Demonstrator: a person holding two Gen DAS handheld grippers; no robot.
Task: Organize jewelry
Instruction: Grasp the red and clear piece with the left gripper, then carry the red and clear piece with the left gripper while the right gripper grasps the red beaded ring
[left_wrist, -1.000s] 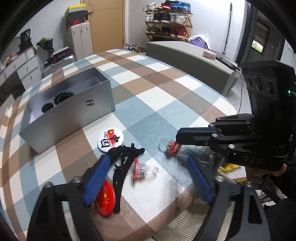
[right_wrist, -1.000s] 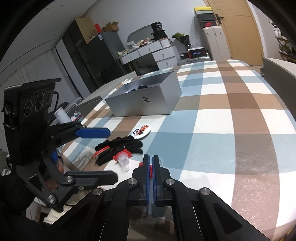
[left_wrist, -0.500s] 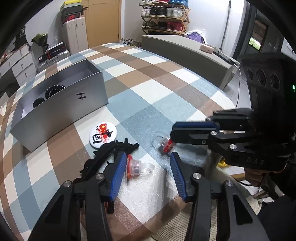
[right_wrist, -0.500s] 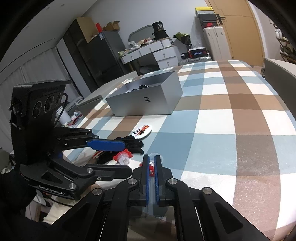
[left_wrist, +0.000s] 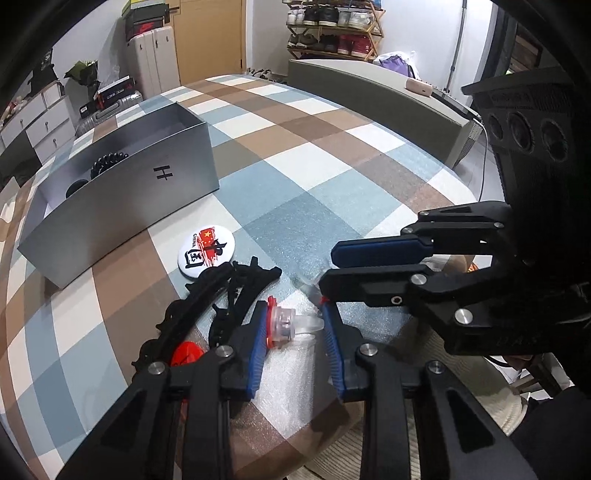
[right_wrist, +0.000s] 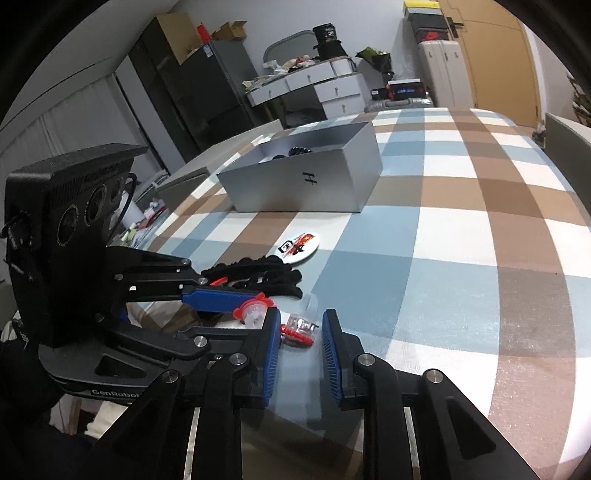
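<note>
Checkered worktop (left_wrist: 332, 155) carries grey box (left_wrist: 122, 206), black coil inside. Shoe rack only in left view; desk only in right. Left hand-held gripper (left_wrist: 295, 332) part-spread, straddling clear red-topped ring (left_wrist: 286, 323), left pad touching. Right hand-held gripper (right_wrist: 298, 349) part-spread around small red trinket (right_wrist: 297, 328), no contact discernible.

At left centre of the left wrist view, the grey box (left_wrist: 122, 206) carries a black "H"-like mark on its front wall. Just below it the round white badge (left_wrist: 206, 249) reads "CHINA" along its left rim, beside a large black Chinese character and a red flag with yellow stars. At lower left of the right wrist view, the left gripper (right_wrist: 236, 306) shows white lettering "GenRobot", cut off by a finger.
</note>
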